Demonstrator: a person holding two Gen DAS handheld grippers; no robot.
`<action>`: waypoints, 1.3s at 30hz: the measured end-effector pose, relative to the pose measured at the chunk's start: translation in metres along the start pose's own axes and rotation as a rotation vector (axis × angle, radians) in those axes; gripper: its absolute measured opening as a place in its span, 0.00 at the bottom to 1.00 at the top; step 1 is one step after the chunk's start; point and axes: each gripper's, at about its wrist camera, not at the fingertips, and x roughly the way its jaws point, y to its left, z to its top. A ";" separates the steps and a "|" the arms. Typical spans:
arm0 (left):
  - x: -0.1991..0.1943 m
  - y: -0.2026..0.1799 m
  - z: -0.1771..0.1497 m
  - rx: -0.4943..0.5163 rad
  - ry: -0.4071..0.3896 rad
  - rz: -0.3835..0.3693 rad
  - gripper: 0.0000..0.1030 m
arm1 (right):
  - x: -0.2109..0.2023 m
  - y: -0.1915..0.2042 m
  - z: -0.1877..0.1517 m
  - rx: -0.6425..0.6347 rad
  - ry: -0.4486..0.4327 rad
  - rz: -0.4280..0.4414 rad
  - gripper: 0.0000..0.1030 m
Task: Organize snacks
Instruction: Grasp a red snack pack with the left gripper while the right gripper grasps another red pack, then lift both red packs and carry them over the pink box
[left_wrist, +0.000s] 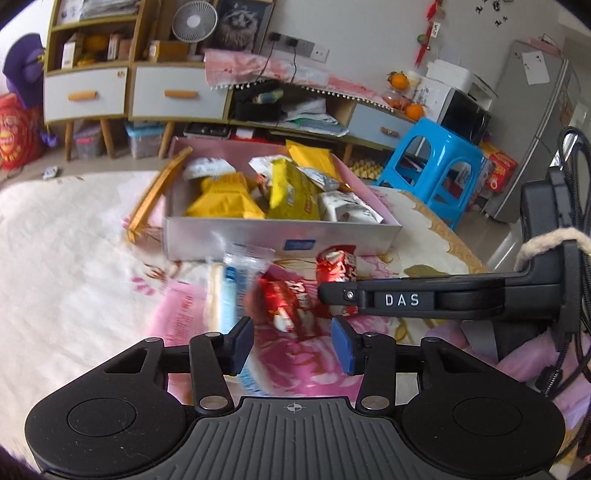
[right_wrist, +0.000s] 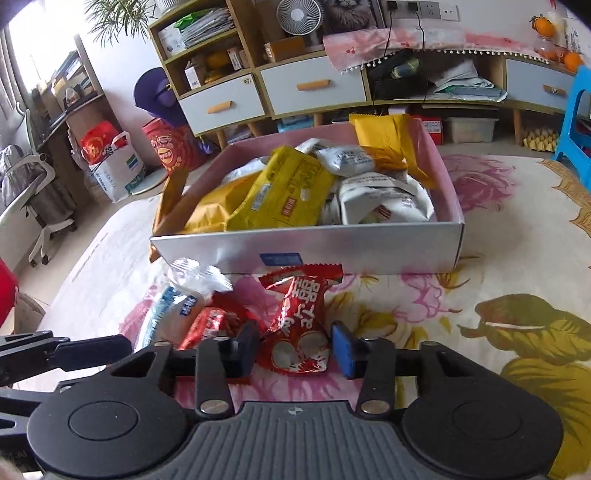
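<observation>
Right now my right hand-held gripper straddles a red snack packet lying on the flowered cloth just near of the box; the packet's long axis runs near-to-far, in line with my fingers, its crimped top toward the box and its lower end between the pads; the dark pad on the left looks to touch its edge, the blue pad on the right stands just clear, so I judge the jaws half-narrowed and not yet pinching. My left hand-held gripper frames a second red packet, blurred, lying slantwise just far of the pads with a gap either side; nothing is held there. A clear-and-blue wrapped packet lies to the left of it, touching or overlapping; I cannot tell which. Each hand sits nearest its own packet; the right is further into its grasp.

The box, open-topped, already heaped with yellow and white bags, lies straight ahead on the far side of both packets. The surface is a soft patterned cloth, likely to give under a pinch; beyond are low cabinets with drawers, a fan and a blue stool at the right.
</observation>
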 end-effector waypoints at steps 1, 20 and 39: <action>0.004 -0.003 0.000 -0.001 0.004 0.002 0.42 | -0.002 -0.002 0.000 0.008 -0.003 0.005 0.31; 0.041 -0.009 -0.001 -0.192 -0.027 0.169 0.35 | -0.021 -0.031 0.017 0.182 0.045 0.014 0.44; 0.013 -0.001 -0.013 -0.310 -0.105 0.153 0.23 | -0.002 -0.020 0.017 0.153 -0.008 -0.015 0.16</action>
